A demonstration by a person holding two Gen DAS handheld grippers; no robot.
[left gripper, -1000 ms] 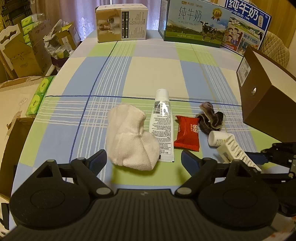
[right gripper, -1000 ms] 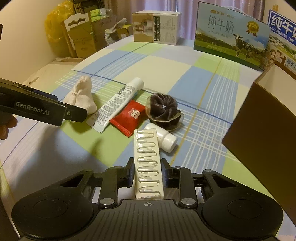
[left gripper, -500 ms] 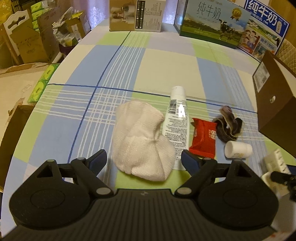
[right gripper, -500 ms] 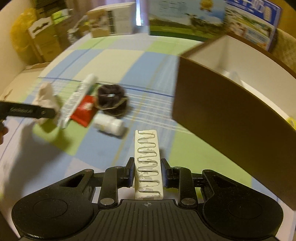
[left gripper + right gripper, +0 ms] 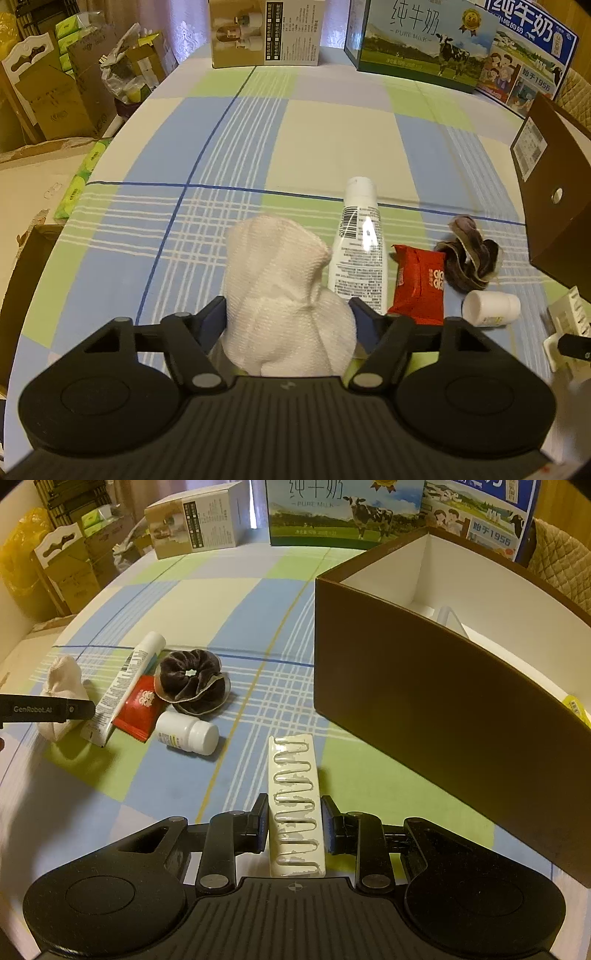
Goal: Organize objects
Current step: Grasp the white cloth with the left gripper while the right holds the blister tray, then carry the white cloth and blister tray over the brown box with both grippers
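Clip (image 5: 295, 805) rides pinched in the right gripper (image 5: 294, 823) beside the box (image 5: 424, 686); lift it clear over the wall. Left gripper (image 5: 288, 321) straddles the sock (image 5: 284, 291), grip unclear.

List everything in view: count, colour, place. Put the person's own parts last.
Knitted sock: one, white, between the left fingers.
Squeeze tube: one, white, lying right of the sock.
Snack packet: one, red, beside the tube.
Velvet scrunchie: one, dark brown, beyond the packet.
Pill bottle: one, white, on its side.
Ridged plastic block: one, cream, in the right fingers.
Open storage box: one, brown outside and white inside, table's right.
Milk cartons: two, table's far edge.
Beige printed box: one, far edge.
Checked tablecloth: one, blue, green and cream.
Left gripper: closing around the sock.
Right gripper: shut on the block.
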